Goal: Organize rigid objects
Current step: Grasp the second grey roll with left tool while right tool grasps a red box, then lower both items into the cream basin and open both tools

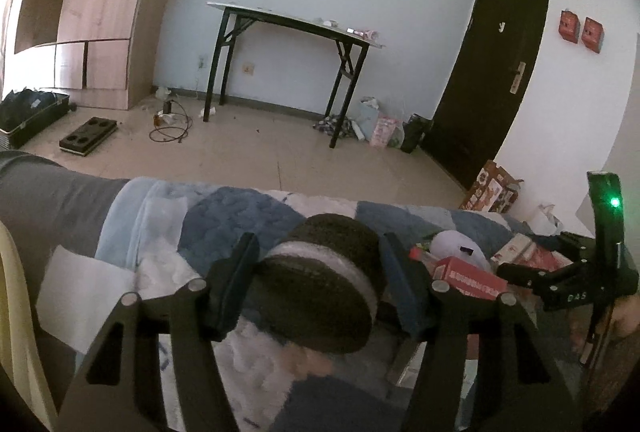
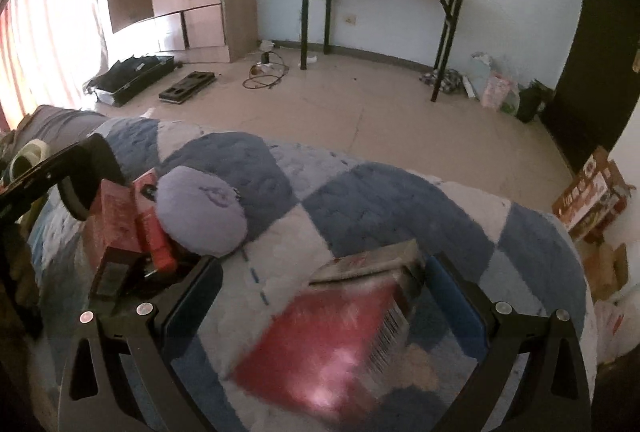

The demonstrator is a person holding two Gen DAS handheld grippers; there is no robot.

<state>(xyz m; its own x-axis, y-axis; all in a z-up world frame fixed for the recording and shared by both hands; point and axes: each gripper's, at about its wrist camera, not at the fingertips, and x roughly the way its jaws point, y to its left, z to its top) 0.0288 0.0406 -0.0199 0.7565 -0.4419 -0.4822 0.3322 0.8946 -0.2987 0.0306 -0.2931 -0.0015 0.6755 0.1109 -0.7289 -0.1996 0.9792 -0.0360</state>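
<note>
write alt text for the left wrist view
The left tongs grip a round, dark cookie-shaped object with a white middle band, above a blue and white quilt. A red box lies to the right; a folding table stands against the far wall.

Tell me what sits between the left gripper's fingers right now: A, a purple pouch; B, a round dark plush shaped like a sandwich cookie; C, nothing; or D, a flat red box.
B: the left wrist view shows the left gripper closed on the cookie-shaped plush, both pads against its sides.
</note>
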